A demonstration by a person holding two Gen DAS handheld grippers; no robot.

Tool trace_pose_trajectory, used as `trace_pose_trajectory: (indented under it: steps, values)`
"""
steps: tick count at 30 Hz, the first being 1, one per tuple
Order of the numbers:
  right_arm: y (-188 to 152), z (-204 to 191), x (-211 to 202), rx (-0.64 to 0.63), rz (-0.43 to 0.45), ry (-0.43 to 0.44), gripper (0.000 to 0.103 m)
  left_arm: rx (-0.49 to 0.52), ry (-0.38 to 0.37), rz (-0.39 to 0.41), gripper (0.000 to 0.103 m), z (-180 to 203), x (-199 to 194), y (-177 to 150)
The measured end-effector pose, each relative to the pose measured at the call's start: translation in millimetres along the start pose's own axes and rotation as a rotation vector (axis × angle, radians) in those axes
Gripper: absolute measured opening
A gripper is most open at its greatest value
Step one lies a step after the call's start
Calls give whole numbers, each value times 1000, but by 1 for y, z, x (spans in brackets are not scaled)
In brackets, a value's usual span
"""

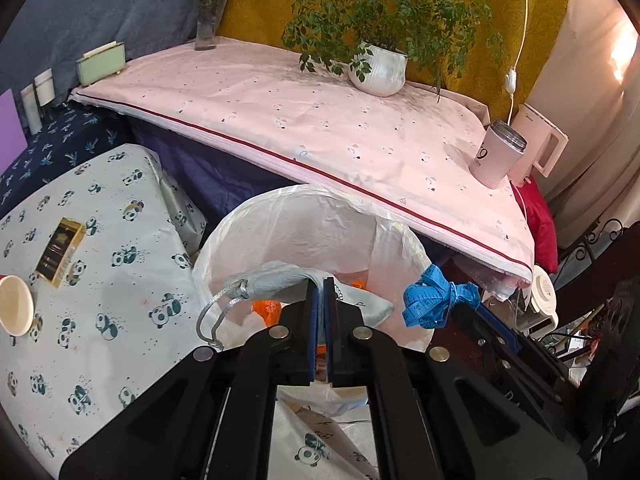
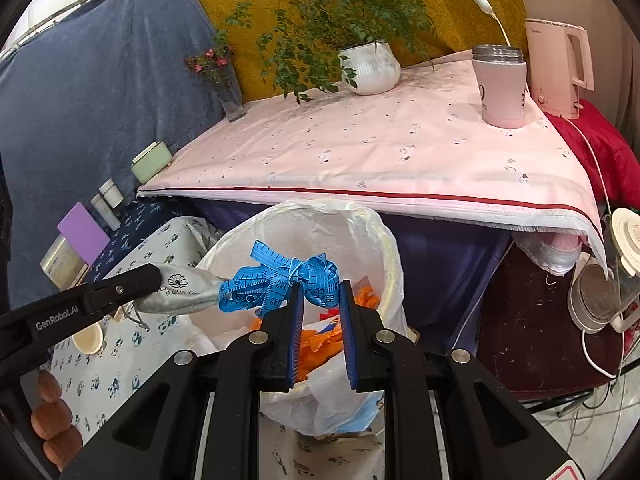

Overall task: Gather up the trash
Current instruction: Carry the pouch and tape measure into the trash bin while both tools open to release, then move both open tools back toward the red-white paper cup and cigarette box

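A bin lined with a white plastic bag (image 1: 320, 216) (image 2: 360, 224) stands in front of the pink-covered table, with orange scraps (image 2: 320, 344) inside. My left gripper (image 1: 320, 292) is shut on a grey drawstring pouch (image 1: 272, 280) and holds it over the bin mouth; the pouch also shows in the right wrist view (image 2: 176, 292). My right gripper (image 2: 320, 292) holds a bunched blue tape measure (image 2: 280, 280) between its partly closed fingers above the bin; the tape also shows in the left wrist view (image 1: 436, 300).
A panda-print surface (image 1: 100, 280) at left carries a paper cup (image 1: 14, 304) and a dark box (image 1: 60, 252). The pink table (image 2: 380, 148) holds a potted plant (image 2: 370, 66), a pink tumbler (image 2: 502, 88), a kettle (image 2: 556, 64) and a flower vase (image 1: 208, 20).
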State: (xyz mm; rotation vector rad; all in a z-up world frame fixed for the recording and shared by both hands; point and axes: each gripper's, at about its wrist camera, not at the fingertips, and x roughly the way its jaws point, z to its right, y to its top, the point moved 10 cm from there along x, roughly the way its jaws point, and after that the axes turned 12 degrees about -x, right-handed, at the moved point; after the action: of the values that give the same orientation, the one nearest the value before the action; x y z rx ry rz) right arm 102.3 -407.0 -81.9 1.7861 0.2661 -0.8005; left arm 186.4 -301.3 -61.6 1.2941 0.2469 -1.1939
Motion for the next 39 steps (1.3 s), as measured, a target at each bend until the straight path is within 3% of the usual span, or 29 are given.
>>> trace_pose_trajectory:
  steps: [2,4,5,6,23,27,39]
  values:
    - [-1,2,2,2,-4,-2,17,-9,6,2,7,-1,5,1]
    - [-2,1,5,2,-8,-1,17,-20,16,3,23,-5,9,3]
    - [-2,0,6,1,-10,0,17,-27,25,8,37,-8,10,3]
    - [-2,-1,8,0,-11,2,17,-34,26,19,40,-10,9,4]
    - [9,-34,31,-40,-12,38,21,-88,113,46,46,-61,3,6]
    - [12,-39,30,-41,-2,39,33,-106,129,59,53,-72,-1,8]
    - [13,-71,22,-78,4,73,38,-162,163,73,53,-105,-13,7]
